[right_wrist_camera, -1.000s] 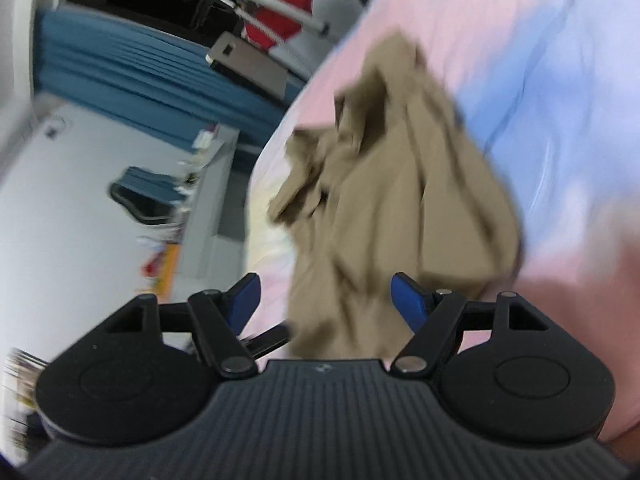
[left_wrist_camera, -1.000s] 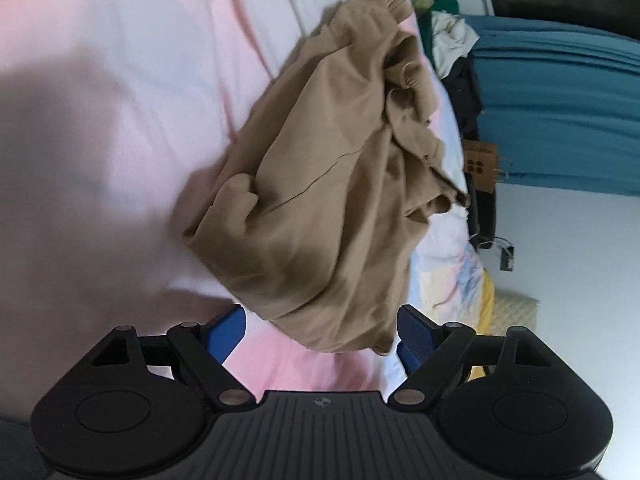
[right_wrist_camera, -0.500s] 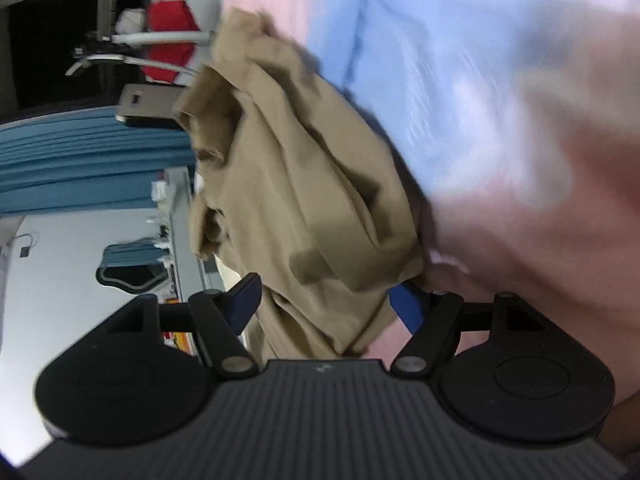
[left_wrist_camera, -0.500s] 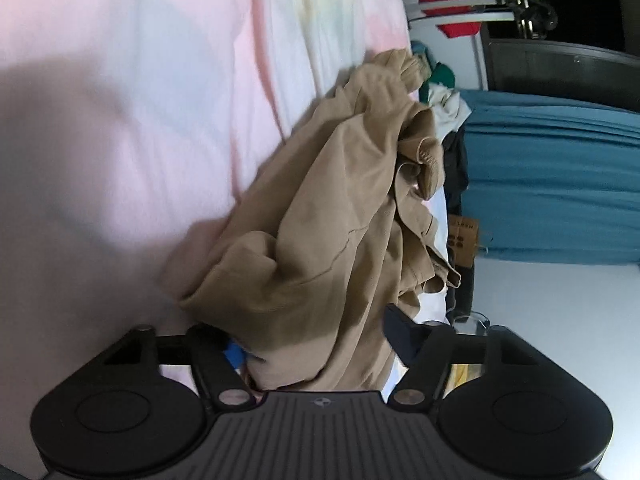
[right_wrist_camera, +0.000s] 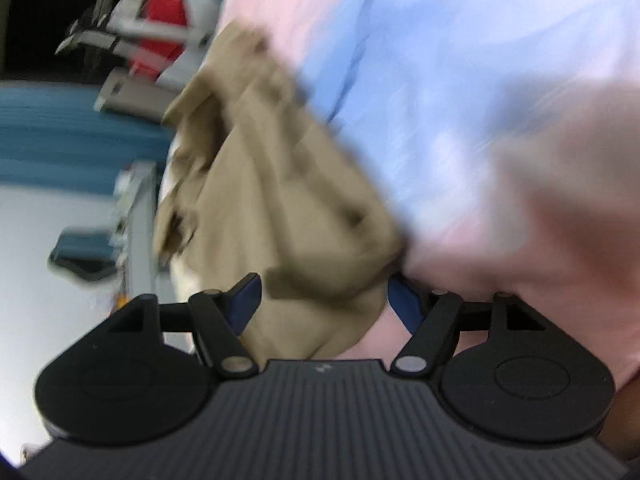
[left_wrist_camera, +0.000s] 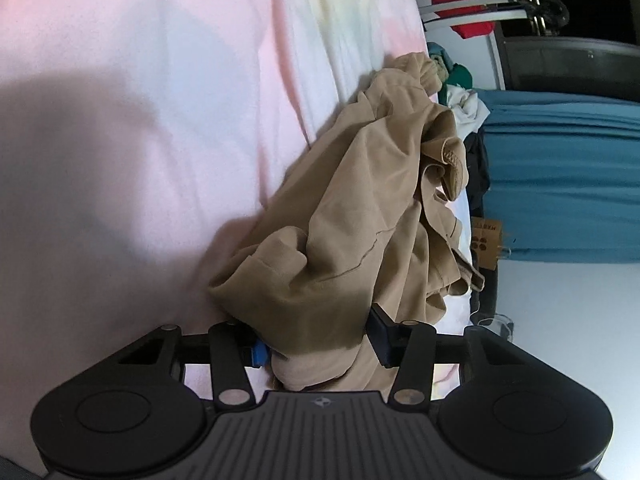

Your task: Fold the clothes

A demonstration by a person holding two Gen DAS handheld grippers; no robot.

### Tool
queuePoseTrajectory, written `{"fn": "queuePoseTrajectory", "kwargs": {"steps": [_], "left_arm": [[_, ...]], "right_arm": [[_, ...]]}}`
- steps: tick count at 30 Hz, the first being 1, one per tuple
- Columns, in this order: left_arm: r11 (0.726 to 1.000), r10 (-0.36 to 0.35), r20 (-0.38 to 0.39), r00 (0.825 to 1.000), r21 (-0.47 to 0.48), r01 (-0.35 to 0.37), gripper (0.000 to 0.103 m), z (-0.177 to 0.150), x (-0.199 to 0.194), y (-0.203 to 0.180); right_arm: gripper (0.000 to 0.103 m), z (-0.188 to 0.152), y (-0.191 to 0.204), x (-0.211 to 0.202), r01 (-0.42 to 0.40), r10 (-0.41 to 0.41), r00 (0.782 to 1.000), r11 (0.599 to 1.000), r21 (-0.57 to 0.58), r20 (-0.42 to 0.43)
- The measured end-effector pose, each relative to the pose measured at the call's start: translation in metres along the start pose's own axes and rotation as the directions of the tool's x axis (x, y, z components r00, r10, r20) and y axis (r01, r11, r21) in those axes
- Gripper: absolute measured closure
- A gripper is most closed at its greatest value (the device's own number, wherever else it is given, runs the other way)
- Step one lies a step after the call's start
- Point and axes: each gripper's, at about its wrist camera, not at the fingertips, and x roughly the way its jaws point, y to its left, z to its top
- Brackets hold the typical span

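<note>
cloth fills both views first: a crumpled tan garment (left_wrist_camera: pixel 360 216) lies in a heap on the bed, its near edge bunched between the fingers of each tool. the left gripper (left_wrist_camera: pixel 318 338) has its blue pads spread wide apart with fabric draped between and over them, so it stands open around the hem and is not pinching it. the right gripper (right_wrist_camera: pixel 324 300) looks the same, pads apart with a fold of the garment (right_wrist_camera: pixel 276 200) lying between them, though this view is smeared by motion and fine contact is hard to judge. the risk, as i read it, is a thick grab: the heap is layered, so closing now could catch several folds at once, and lifting would drag the whole bundle instead of opening one edge; a shallow bite could also let the smooth cloth slide out. the garment sits close to the bed's far edge, so a sideways pull might tip it off. beyond it the sheet (left_wrist_camera: pixel 160 120) is soft, pastel pink, white and blue, lightly wrinkled, and likely to ruck up under a dragged hem. farther off are a teal curtain (left_wrist_camera: pixel 560 176), a small pile of other clothes (left_wrist_camera: pixel 460 92), and a rack with a red item (left_wrist_camera: pixel 460 8) against a dark opening.
</note>
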Motion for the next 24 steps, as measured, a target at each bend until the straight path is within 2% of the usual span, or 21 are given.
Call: {"fn": "queuePoseTrajectory", "kwargs": {"steps": [3, 4, 5, 6, 7, 9, 10, 15, 18, 21, 24], "left_arm": [[1.000, -0.011, 0.006, 1.000, -0.018, 0.011, 0.054, 0.005, 0.004, 0.003], [1.000, -0.012, 0.012, 1.000, -0.020, 0.012, 0.057, 0.006, 0.005, 0.004], [1.000, -0.007, 0.022, 1.000, -0.021, 0.008, 0.065, 0.007, 0.005, 0.003], [1.000, -0.007, 0.037, 0.999, -0.015, 0.008, 0.069, 0.008, 0.005, 0.002], [1.000, -0.012, 0.058, 0.998, -0.002, 0.012, 0.070, 0.007, 0.003, 0.000], [0.999, -0.026, 0.095, 0.995, 0.025, 0.024, 0.082, 0.005, 0.000, -0.005], [0.999, -0.038, 0.105, 0.994, 0.037, 0.034, 0.084, 0.004, -0.001, -0.009], [0.995, -0.097, 0.151, 0.984, 0.042, 0.091, 0.090, -0.003, -0.028, -0.023], [0.992, -0.125, 0.178, 0.976, 0.032, 0.121, 0.091, -0.010, -0.052, -0.032], [0.990, -0.141, 0.202, 0.969, 0.042, 0.135, 0.091, -0.024, -0.084, -0.043], [0.990, -0.138, 0.193, 0.972, 0.056, 0.129, 0.091, -0.046, -0.114, -0.047]], "right_arm": [[0.028, 0.002, -0.003, -0.002, -0.020, 0.020, 0.999, 1.000, 0.016, 0.041], [0.029, 0.000, 0.001, 0.002, -0.037, 0.037, 0.999, 0.999, -0.007, 0.029], [0.029, -0.001, 0.005, 0.007, -0.054, 0.054, 0.998, 0.998, -0.031, 0.017], [0.039, -0.003, 0.010, 0.011, -0.071, 0.071, 0.997, 0.996, -0.054, 0.003], [0.057, -0.003, 0.014, 0.011, -0.072, 0.073, 0.997, 0.994, -0.081, 0.009], [0.085, -0.003, 0.023, 0.010, -0.074, 0.078, 0.997, 0.988, -0.135, 0.022], [0.088, -0.002, 0.025, 0.008, -0.089, 0.094, 0.995, 0.986, -0.138, 0.030], [0.091, -0.003, 0.035, -0.012, -0.135, 0.151, 0.985, 0.976, -0.168, 0.085], [0.091, -0.008, 0.050, -0.027, -0.115, 0.134, 0.986, 0.977, -0.178, 0.102], [0.091, -0.017, 0.063, -0.046, -0.131, 0.153, 0.981, 0.975, -0.180, 0.118], [0.091, -0.031, 0.064, -0.068, -0.140, 0.164, 0.977, 0.975, -0.174, 0.132]]}}
